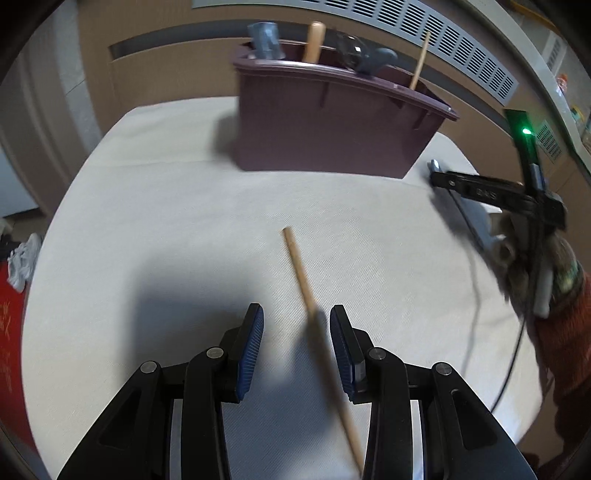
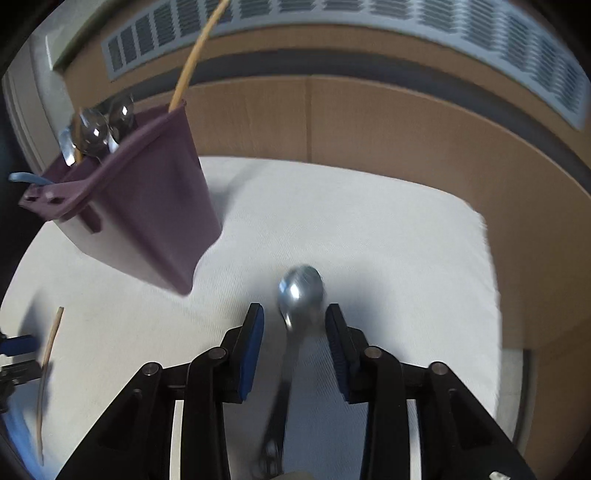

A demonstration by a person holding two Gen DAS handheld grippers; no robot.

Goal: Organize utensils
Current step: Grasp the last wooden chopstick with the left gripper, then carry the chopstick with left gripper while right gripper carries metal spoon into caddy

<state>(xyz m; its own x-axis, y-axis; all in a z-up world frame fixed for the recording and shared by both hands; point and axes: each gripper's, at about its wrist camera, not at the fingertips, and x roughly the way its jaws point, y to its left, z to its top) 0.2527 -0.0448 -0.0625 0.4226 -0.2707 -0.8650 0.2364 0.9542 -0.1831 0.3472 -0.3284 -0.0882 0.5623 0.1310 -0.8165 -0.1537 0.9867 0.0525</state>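
A purple utensil holder stands at the far side of the white cloth. It holds spoons, a wooden handle and one upright chopstick. A second wooden chopstick lies on the cloth. It runs back between the fingers of my left gripper, close to the right pad, and that gripper is open. A metal spoon lies bowl-forward between the fingers of my right gripper. Its pads stand clear of the spoon on both sides, so that gripper is open. The picture there is blurred.
The white cloth covers the table, with its edge near the right side. A brown panelled wall and a vent grille stand behind. A hand in a red sleeve holds the right gripper, with a cable trailing.
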